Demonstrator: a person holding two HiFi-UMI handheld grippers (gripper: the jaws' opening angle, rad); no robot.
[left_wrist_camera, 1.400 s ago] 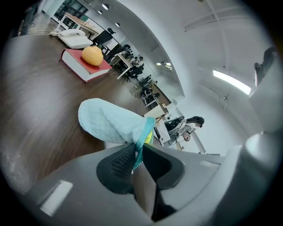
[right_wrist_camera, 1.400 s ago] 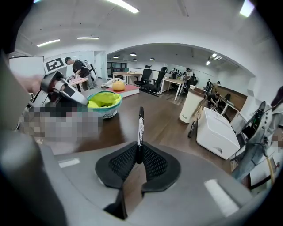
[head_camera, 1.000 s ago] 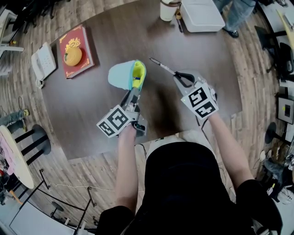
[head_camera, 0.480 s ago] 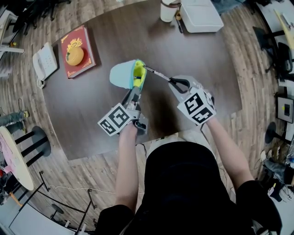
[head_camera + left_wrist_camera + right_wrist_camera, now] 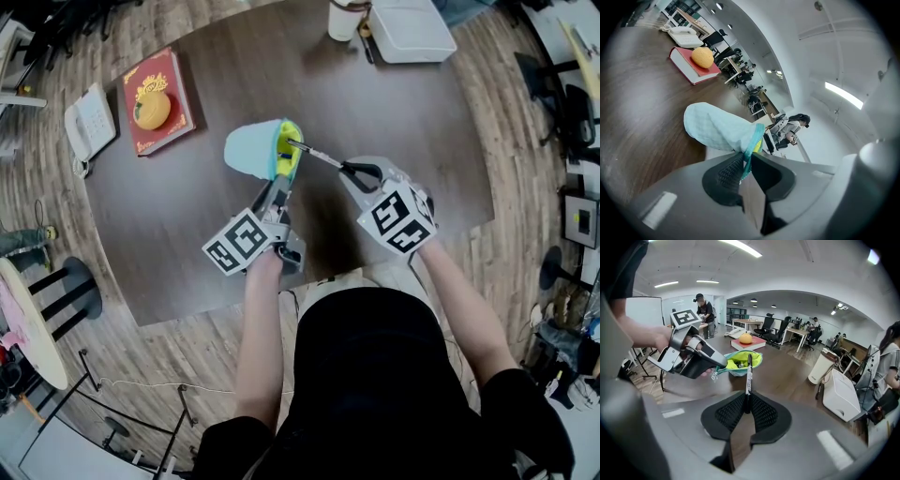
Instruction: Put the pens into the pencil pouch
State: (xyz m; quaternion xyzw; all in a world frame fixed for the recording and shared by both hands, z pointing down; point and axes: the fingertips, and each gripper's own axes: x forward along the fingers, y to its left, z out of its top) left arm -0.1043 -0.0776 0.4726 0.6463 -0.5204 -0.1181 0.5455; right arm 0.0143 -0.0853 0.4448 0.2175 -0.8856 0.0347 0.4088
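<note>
A light blue pencil pouch (image 5: pixel 255 148) with a yellow lining lies on the dark round table (image 5: pixel 394 122), its mouth held open. My left gripper (image 5: pixel 277 184) is shut on the pouch's teal zipper edge (image 5: pixel 751 149). My right gripper (image 5: pixel 356 170) is shut on a black pen (image 5: pixel 315 154), which points left with its tip at the pouch's yellow opening (image 5: pixel 287 148). In the right gripper view the pen (image 5: pixel 748 376) rises from between the pads toward the open pouch (image 5: pixel 740 361), where something dark lies inside.
A red book (image 5: pixel 155 105) with an orange fruit (image 5: pixel 150 110) on it and a white desk phone (image 5: pixel 89 125) lie at the table's left. A white box (image 5: pixel 411 30) and a pale cup (image 5: pixel 345 19) stand at the far edge.
My right gripper has carried the pen to the left, so that its tip now reaches the pouch's mouth. The left gripper has kept still on the pouch.
</note>
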